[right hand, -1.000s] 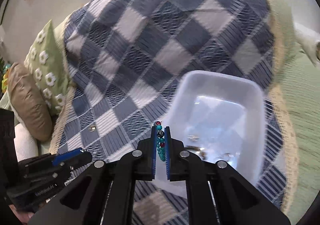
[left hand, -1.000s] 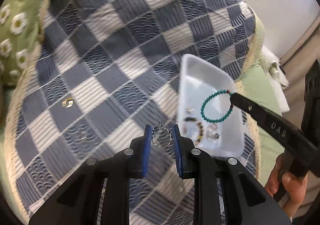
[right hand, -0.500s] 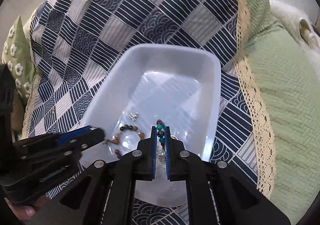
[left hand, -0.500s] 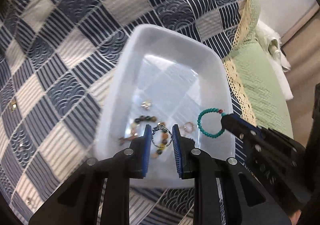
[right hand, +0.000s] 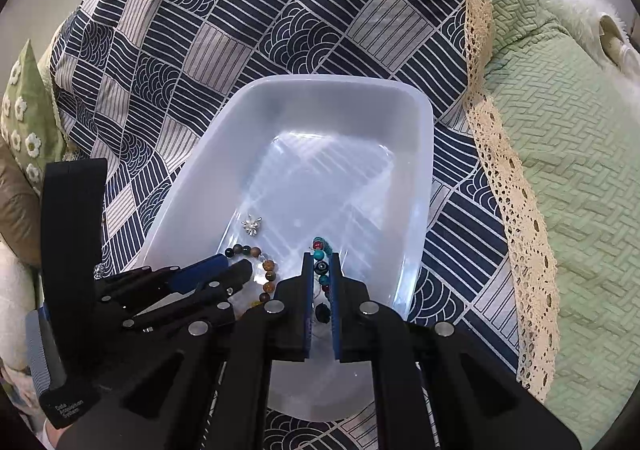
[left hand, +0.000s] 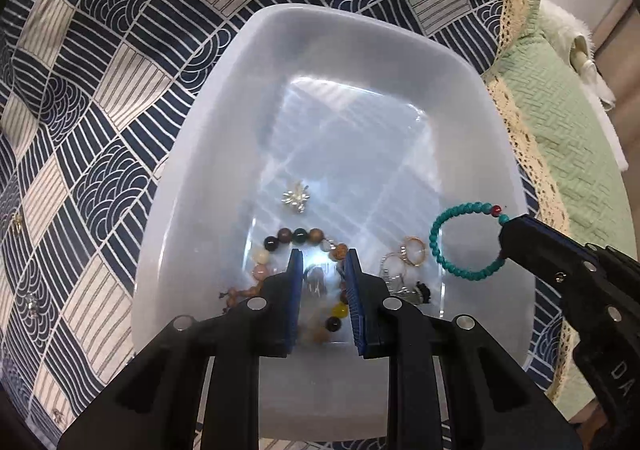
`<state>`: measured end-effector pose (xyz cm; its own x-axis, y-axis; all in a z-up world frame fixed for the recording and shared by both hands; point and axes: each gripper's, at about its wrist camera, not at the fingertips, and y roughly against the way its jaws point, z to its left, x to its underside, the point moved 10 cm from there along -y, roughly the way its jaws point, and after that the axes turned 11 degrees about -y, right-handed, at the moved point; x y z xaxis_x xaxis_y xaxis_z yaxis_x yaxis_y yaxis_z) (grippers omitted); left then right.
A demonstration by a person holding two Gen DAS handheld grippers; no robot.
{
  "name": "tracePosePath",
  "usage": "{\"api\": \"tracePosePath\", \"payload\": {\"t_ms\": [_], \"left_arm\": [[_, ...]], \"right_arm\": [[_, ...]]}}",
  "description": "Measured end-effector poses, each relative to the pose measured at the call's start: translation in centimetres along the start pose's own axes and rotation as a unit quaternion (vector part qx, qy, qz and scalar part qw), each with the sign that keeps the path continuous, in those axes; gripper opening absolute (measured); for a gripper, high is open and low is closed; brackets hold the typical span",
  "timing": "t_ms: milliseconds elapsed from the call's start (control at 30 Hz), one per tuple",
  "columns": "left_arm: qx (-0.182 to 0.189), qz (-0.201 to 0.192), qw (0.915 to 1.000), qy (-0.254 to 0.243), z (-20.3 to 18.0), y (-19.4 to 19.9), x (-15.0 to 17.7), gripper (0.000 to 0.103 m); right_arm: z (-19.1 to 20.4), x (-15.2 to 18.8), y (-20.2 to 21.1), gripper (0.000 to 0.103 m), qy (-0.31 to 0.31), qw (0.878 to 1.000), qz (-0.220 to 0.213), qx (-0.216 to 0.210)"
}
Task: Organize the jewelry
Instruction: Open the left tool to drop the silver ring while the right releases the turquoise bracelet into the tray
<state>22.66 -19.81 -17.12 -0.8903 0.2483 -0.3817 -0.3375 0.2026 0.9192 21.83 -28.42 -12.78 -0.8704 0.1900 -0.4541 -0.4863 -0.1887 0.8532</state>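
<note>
A white plastic tray (left hand: 280, 61) (right hand: 416, 153) lies on a blue-and-white patterned cloth. In it lie a multicoloured bead bracelet (left hand: 288, 238) (right hand: 264, 270), a silver flower charm (left hand: 295, 202) (right hand: 251, 225) and some rings (left hand: 412, 252). My left gripper (left hand: 320, 270) (right hand: 236, 270) hangs low over the tray, jaws slightly apart, with a blurred silver ring (left hand: 315, 278) between or just below them. My right gripper (right hand: 321, 268) (left hand: 505, 238) is shut on a turquoise bead bracelet (left hand: 444, 250) (right hand: 320, 250), held above the tray's right side.
The patterned cloth (left hand: 120, 69) (right hand: 280, 21) has a lace edge (right hand: 504, 177) and covers a green quilted surface (right hand: 580, 153). Small metal trinkets (left hand: 17, 226) lie on the cloth at far left. A daisy-print pillow (right hand: 24, 117) lies to the left.
Both grippers have come down closer over the tray. The silver ring has dropped from my left fingertips' hold to lower between the jaws and looks blurred. The right still holds the turquoise bracelet.
</note>
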Motion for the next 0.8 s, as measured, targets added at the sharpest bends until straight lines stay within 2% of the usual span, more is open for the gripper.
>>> {"api": "tracePosePath", "payload": {"t_ms": [167,233,300,500,700,767,800], "left_arm": [[-0.013,-0.005,0.9999,0.001,0.5,0.9,0.0,0.022],[-0.002,-0.018,0.9998,0.012,0.8,2.2,-0.3,0.036],[-0.002,-0.035,0.9991,0.022,1.3,3.6,-0.5,0.042],[0.005,-0.063,0.9972,0.041,3.3,6.9,-0.4,0.042],[-0.004,-0.062,0.9972,0.042,5.1,8.0,0.6,0.042],[-0.008,-0.062,0.9971,0.044,5.8,8.2,0.9,0.042],[-0.009,-0.063,0.997,0.044,6.1,8.5,1.0,0.042]], "right_arm": [[0.2,0.1,0.0,0.008,0.001,1.0,0.001,0.001],[0.3,0.1,0.0,0.008,0.0,1.0,0.003,-0.002],[0.7,0.1,-0.1,0.008,-0.005,1.0,0.008,-0.011],[2.1,0.9,-1.1,0.009,0.015,1.0,0.02,-0.003],[2.2,1.0,-1.9,0.01,0.011,1.0,0.026,0.004],[2.2,0.9,-1.7,0.012,0.01,1.0,0.025,0.009],[2.3,0.8,-1.5,0.022,0.011,1.0,0.022,0.01]]}}
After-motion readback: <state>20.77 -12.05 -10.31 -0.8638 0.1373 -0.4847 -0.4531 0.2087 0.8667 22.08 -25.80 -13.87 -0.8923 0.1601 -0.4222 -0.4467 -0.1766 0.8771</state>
